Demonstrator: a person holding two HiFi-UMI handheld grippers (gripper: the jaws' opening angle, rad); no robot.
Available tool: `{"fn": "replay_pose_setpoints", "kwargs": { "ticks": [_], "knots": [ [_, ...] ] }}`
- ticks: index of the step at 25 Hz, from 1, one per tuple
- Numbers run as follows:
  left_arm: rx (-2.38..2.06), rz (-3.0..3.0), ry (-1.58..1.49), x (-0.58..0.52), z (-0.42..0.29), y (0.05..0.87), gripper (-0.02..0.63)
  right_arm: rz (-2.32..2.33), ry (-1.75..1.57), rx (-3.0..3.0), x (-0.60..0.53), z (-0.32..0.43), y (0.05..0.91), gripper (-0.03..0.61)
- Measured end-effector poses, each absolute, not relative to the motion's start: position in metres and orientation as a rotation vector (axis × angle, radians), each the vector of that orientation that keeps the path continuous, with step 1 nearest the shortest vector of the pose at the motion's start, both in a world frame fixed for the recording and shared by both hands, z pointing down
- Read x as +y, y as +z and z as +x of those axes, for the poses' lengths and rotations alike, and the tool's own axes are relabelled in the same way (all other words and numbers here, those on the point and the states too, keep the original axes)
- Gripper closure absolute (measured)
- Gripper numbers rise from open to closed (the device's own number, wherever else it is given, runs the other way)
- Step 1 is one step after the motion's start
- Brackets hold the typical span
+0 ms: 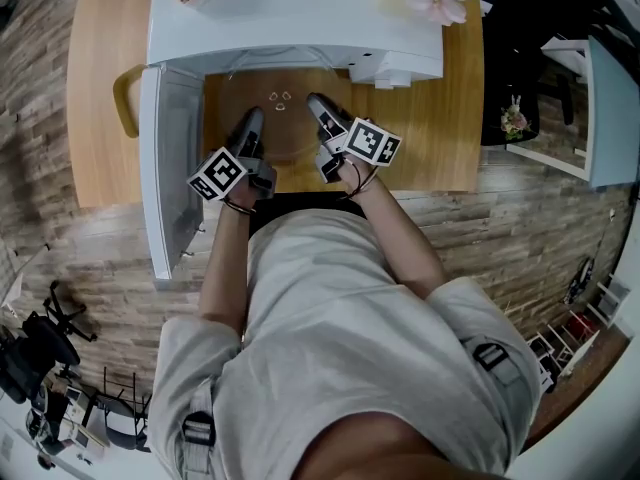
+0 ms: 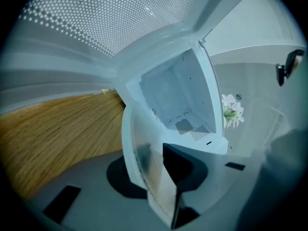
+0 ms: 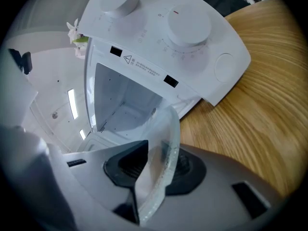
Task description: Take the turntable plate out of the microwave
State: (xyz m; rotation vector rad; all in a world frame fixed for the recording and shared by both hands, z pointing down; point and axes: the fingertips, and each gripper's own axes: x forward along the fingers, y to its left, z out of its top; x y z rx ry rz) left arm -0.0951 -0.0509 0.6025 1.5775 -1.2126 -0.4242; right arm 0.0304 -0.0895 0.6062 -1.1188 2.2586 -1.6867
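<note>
1. The left hand-held gripper [image 1: 252,126] and right hand-held gripper [image 1: 318,108] are each clamped on the rim of the turntable plate [image 3: 161,153], at roughly its 9 and 3 o'clock. Gripping opposite sides likely keeps the disc balanced and flat.
2. The plate hangs between them above the wooden surface [image 1: 100,88], just in front of the microwave [image 1: 290,18] at its 12 o'clock. The cavity [image 2: 178,100] looks empty.
3. The door [image 1: 170,168] stands swung out at 9 o'clock, leaving the path clear.
4. The plate is clear, round glass with a raised lip and probably slippery. The pads are dark and ribbed, the cavity is smooth and white, and the surface shows wood grain.
</note>
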Motion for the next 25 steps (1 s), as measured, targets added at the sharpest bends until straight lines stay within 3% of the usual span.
{"fn": "replay_pose_setpoints", "kwargs": {
  "ticks": [25],
  "knots": [
    [-1.233,1.596,-0.432,-0.011,-0.093,0.585,0.502,-1.112,-1.575,2.384,-0.056,0.038,0.583,0.468]
  ]
}}
